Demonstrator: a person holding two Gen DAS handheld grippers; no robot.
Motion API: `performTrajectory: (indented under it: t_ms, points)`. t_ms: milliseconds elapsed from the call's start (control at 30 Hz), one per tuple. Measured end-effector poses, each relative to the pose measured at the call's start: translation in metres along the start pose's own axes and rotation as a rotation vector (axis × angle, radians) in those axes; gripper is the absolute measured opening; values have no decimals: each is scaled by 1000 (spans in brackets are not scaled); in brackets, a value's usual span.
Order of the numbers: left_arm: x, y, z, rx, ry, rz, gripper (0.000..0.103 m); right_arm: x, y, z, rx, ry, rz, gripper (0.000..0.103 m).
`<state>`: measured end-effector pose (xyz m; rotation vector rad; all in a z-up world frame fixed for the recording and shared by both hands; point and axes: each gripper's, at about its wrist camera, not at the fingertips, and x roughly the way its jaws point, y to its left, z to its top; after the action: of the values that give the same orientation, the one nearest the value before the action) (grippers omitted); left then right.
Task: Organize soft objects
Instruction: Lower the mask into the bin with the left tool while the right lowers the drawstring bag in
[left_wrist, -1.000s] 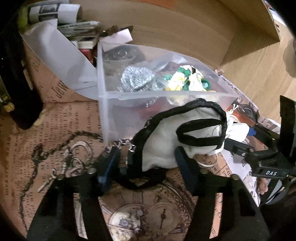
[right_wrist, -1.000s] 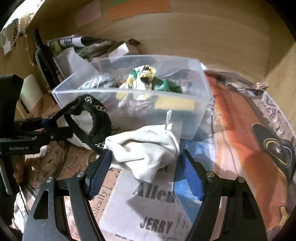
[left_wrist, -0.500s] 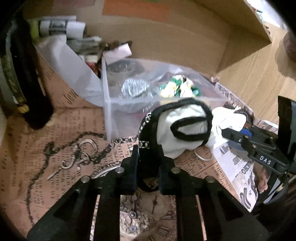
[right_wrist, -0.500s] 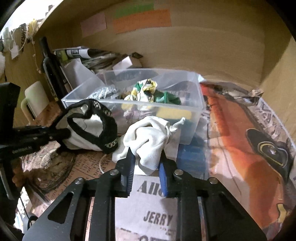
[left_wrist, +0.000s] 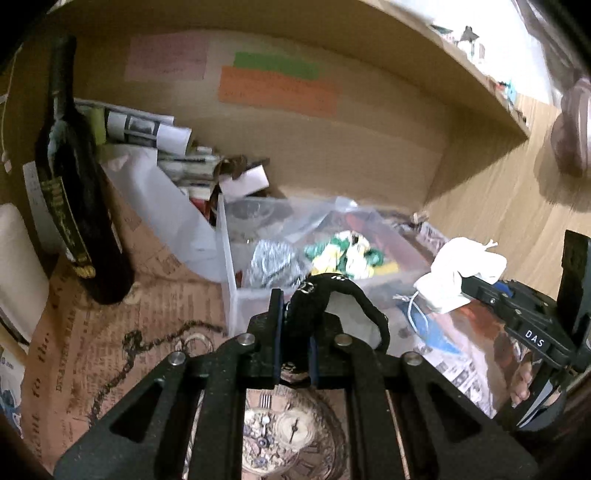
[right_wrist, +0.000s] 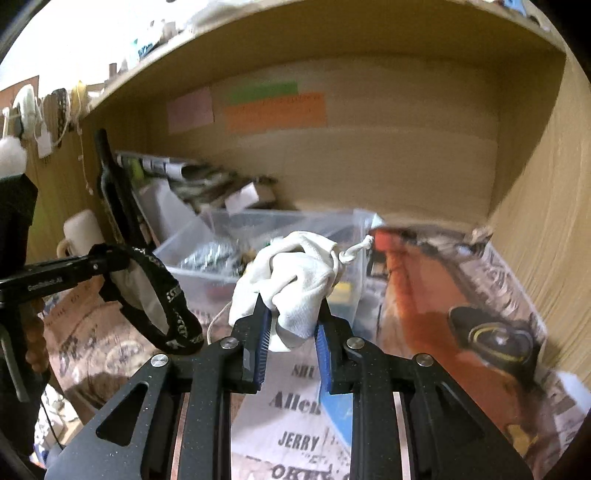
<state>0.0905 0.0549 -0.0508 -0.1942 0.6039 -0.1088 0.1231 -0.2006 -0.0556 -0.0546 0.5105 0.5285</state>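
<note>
My left gripper (left_wrist: 293, 332) is shut on a black-trimmed white pouch (left_wrist: 347, 299), lifted above the desk; the pouch also hangs at the left of the right wrist view (right_wrist: 155, 295). My right gripper (right_wrist: 291, 325) is shut on a white drawstring cloth bag (right_wrist: 295, 273), held up in front of the clear plastic bin (right_wrist: 354, 229). The bag also shows at the right of the left wrist view (left_wrist: 461, 269). The bin (left_wrist: 229, 258) holds a silver crumpled item (left_wrist: 269, 258) and green-yellow fabric (left_wrist: 347, 254).
A dark wine bottle (left_wrist: 74, 184) stands at the left. Rolled papers (left_wrist: 147, 125) and clutter lie behind the bin. A chain (left_wrist: 147, 343) lies on the newspaper-print desk cover (left_wrist: 92, 350). Sticky notes (right_wrist: 273, 110) are on the wooden back wall. A white mug (right_wrist: 81, 236) sits far left.
Both grippers closed on their items, the left on the pouch, the right on the white bag, and both lifted them up off the desk.
</note>
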Motion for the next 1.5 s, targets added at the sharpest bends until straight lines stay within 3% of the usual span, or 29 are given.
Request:
performTrajectory:
  t_ms: [233,533,833,1267,1367,1433,1500]
  points:
    - [-3,-10,26,18,-60,-7,10,-3,5,17,-16,-61,-2,20]
    - [8,-23,60,43,-149,54,10,15,7,42,-20,-99,-5,20]
    - [60,-13,68,3,-60,48,10,53,5,54,-33,-45,4,20]
    - [124,1,52,23,87,99,10,110,-1,37,-20,133,-25,20]
    - [130,3,48,15,113,92,22,116,-3,34,-19,158,-36,20]
    - [131,4,47,14,118,93,40,118,-3,33,-20,167,-39,22]
    - [129,3,46,16,116,88,46,120,-4,32,-21,178,-46,23]
